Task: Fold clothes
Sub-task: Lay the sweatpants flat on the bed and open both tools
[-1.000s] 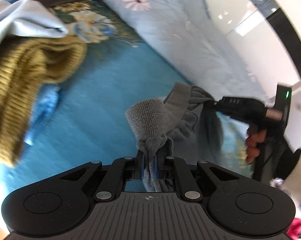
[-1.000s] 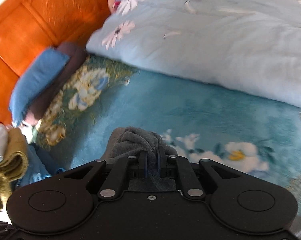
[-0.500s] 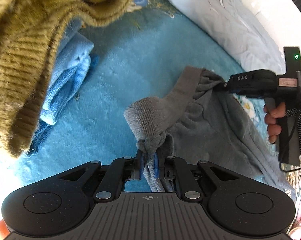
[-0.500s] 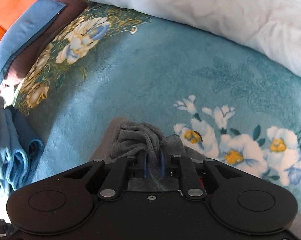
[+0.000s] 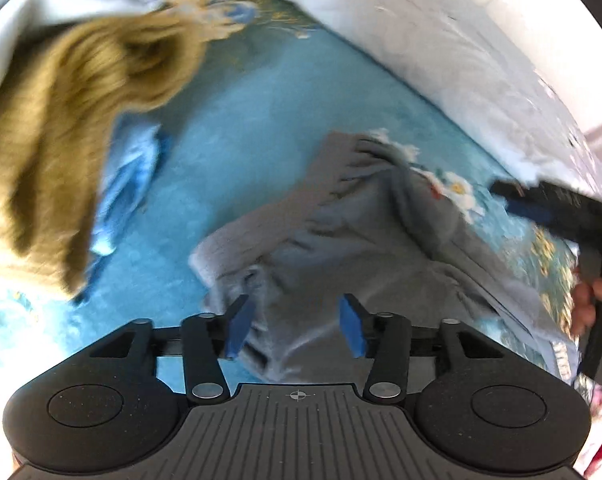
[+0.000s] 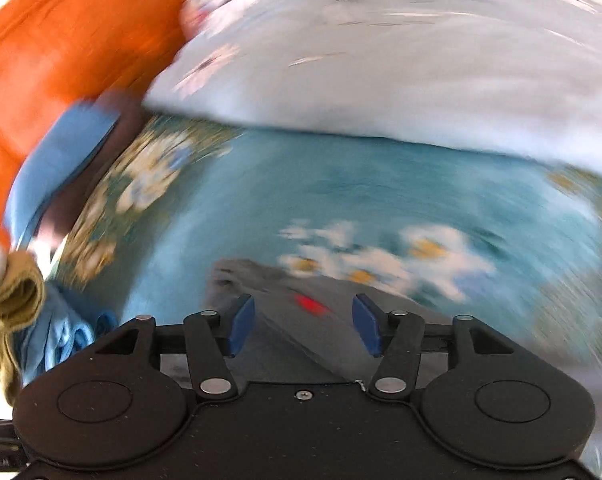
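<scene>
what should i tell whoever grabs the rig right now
Left claw: open, holding nothing, over the grey garment's near edge.
Right claw: open, holding nothing, at the garment's other end.
Grey garment: lies bunched, not yet flat, on the blue floral blanket.
Mustard sweater and light blue cloth sit in a pile to the left.
Done: garment laid down.
Left: smooth it and fold it. Both views are blurred, so check before gripping.

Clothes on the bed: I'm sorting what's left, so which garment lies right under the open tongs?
The grey garment, spread flat on the blue blanket between the left tongs. The mustard knit and light blue cloth sit off to the side.
</scene>
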`<state>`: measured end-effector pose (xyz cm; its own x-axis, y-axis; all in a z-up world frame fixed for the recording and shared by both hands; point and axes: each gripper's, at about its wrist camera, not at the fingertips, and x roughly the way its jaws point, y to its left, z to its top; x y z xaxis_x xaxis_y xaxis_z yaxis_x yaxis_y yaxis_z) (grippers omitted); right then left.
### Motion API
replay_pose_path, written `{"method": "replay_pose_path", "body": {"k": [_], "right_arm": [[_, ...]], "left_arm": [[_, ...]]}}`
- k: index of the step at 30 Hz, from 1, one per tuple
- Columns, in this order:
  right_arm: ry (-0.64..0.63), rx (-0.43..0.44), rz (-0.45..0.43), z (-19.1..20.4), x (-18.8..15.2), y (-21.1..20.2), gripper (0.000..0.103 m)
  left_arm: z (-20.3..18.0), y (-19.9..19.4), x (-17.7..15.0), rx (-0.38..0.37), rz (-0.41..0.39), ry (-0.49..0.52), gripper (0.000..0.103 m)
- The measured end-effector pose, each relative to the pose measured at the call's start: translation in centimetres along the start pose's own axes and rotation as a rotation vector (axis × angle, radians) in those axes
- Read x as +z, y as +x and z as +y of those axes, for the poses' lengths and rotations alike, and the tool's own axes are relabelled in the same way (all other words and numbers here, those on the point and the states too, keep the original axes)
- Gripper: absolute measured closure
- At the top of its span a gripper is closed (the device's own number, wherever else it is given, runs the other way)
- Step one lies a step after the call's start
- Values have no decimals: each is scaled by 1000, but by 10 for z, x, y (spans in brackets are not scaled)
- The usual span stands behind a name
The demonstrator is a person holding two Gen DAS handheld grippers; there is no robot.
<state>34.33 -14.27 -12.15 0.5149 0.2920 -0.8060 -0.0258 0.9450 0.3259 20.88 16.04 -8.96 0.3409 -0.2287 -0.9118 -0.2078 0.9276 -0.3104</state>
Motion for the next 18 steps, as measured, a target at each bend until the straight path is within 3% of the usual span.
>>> {"method": "replay_pose_path", "body": {"k": [6,11,15,18], "right_arm": [[330,-266,-41,-124,-78,-96,46],[617,-502,-52,-241,-154,-163,46],[732,-581,-83,-308,-190,-191,45],[742,-583,-93,-347,-199,-201,45]], "left_arm": [[-68,23,14,-15,-9,88,56],[-129,41,5,-14,-24,110,49],[-167,61,-7,25,-12,149,49],[-188,75,-16,35,8,90,49]]}}
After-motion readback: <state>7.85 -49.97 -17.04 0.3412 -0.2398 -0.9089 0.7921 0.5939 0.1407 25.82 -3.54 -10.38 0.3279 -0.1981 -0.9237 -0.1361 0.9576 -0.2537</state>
